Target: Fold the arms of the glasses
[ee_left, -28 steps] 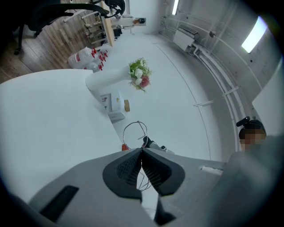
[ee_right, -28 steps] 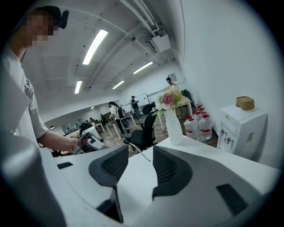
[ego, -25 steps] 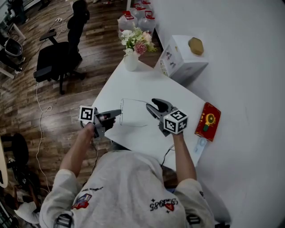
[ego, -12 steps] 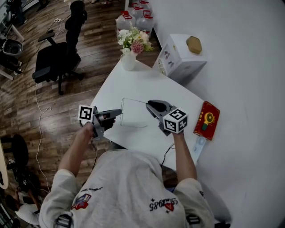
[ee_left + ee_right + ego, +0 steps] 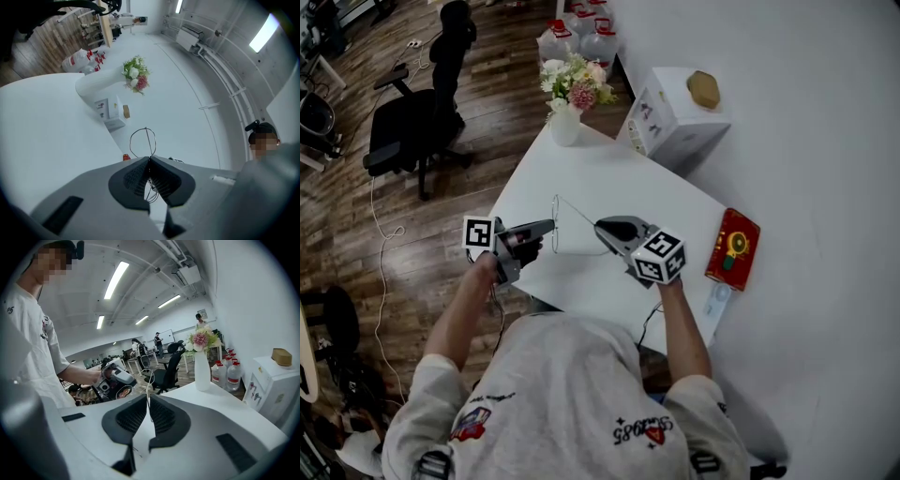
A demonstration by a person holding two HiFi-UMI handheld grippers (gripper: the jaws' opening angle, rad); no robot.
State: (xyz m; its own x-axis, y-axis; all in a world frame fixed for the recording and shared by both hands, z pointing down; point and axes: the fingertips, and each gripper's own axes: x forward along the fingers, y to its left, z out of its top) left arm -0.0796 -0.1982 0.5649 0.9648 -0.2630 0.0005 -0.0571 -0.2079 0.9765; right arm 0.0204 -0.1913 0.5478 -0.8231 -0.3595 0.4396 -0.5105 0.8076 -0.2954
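Observation:
Thin wire-framed glasses point(image 5: 555, 223) hang just above the white table point(image 5: 619, 178), between my two grippers. My left gripper point(image 5: 549, 228) is shut on the frame; in the left gripper view a wire lens loop point(image 5: 148, 138) stands up from its closed pads. My right gripper point(image 5: 599, 228) comes in from the right, and its jaws are closing on a thin glasses arm point(image 5: 149, 376) that runs between the pads. The left gripper point(image 5: 115, 378) shows straight ahead in the right gripper view. The second glasses arm is too thin to make out.
A white vase of flowers point(image 5: 565, 122) stands at the table's far corner. A white box point(image 5: 675, 117) sits beyond the far edge, and a red packet point(image 5: 731, 248) lies at the right edge. A black office chair point(image 5: 417, 131) stands on the wood floor to the left.
My right gripper has moved left toward the left gripper and its jaws have narrowed onto the glasses arm. That arm has swung in toward the frame. The left gripper has hardly moved.

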